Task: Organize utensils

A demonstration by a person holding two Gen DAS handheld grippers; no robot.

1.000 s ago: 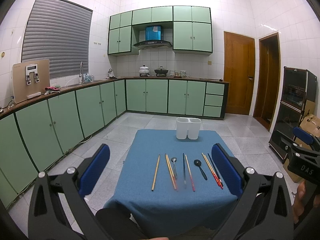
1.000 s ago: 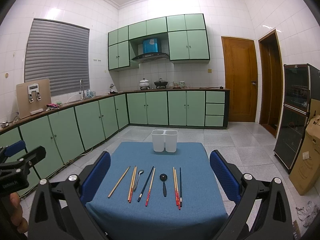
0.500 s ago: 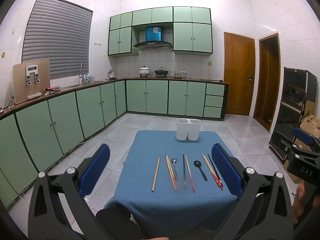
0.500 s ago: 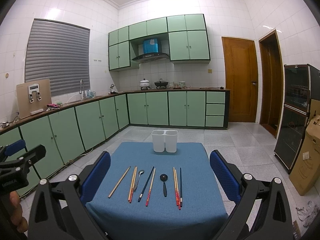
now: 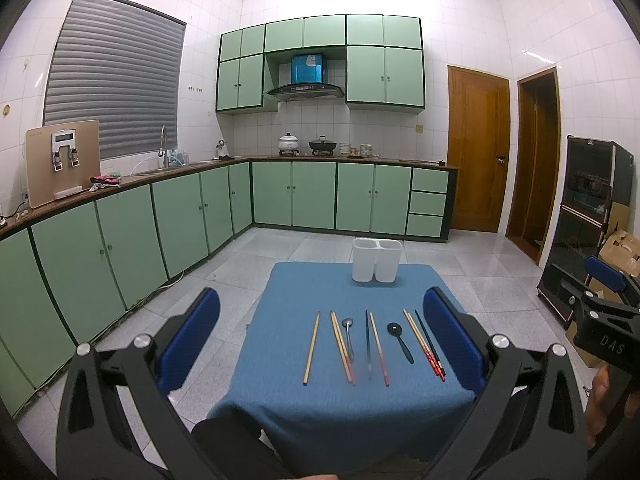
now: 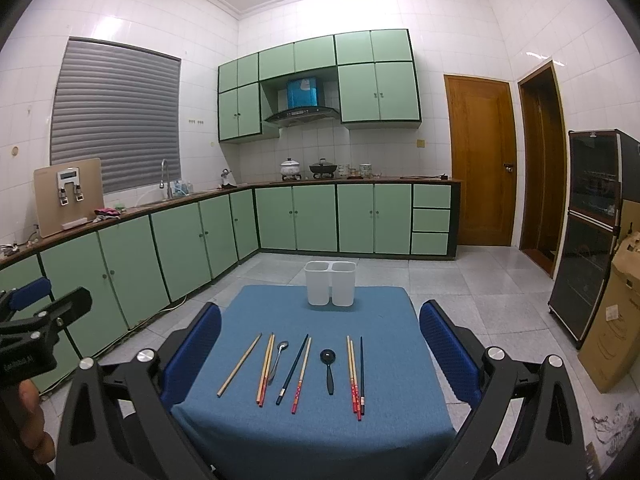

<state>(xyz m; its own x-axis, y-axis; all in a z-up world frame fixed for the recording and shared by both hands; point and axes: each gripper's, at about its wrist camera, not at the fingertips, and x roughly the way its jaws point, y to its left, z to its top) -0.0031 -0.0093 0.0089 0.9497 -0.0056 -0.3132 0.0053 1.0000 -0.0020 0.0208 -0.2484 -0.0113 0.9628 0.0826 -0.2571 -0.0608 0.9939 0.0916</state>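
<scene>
While both the left claw (image 5: 322,340) and the right claw (image 6: 320,352) stand wide and empty, the chopsticks (image 6: 266,368) and spoons (image 6: 328,366) lie in a row on the bench (image 6: 400,360), with the white holder (image 6: 330,283) at 12 o'clock.

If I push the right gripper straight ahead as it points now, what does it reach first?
Probably the white two-compartment plastic holder; the open right gripper looks aimed over the utensils on the blue tablecloth, though depth is unclear.

No visible chg; nothing moved.
</scene>
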